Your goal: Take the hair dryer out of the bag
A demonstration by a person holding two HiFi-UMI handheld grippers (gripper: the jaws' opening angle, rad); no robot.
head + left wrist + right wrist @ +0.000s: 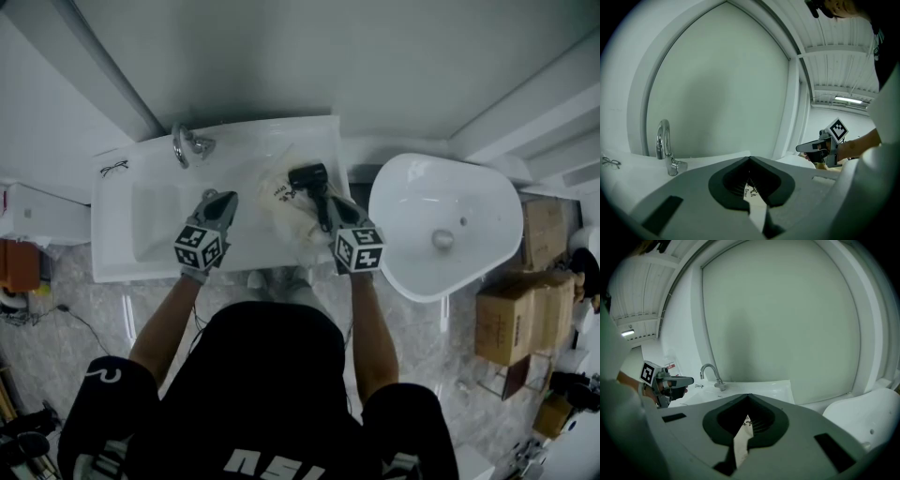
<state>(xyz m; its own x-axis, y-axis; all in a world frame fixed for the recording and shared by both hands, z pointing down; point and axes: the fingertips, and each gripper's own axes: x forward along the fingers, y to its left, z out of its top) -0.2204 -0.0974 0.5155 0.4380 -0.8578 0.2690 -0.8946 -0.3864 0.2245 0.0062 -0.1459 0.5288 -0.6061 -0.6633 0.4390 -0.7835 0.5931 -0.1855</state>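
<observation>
A white drawstring bag (pixel 281 202) with dark print lies on the sink counter (pixel 309 131). The black hair dryer (pixel 308 175) sticks out of the bag's far end. My left gripper (pixel 227 198) is shut on a strip of the bag (pixel 753 197) at its left side. My right gripper (pixel 328 208) is shut on another strip of the bag (pixel 741 437) at its right side, close beside the dryer. In the left gripper view the right gripper (pixel 820 149) shows at the right; in the right gripper view the left gripper (pixel 670 382) shows at the left.
A chrome faucet (pixel 187 142) stands behind the white basin (pixel 155 220), with a pair of glasses (pixel 113 168) at the counter's far left. A white toilet (pixel 441 225) sits right of the sink. Cardboard boxes (pixel 511 319) are stacked on the floor at the right.
</observation>
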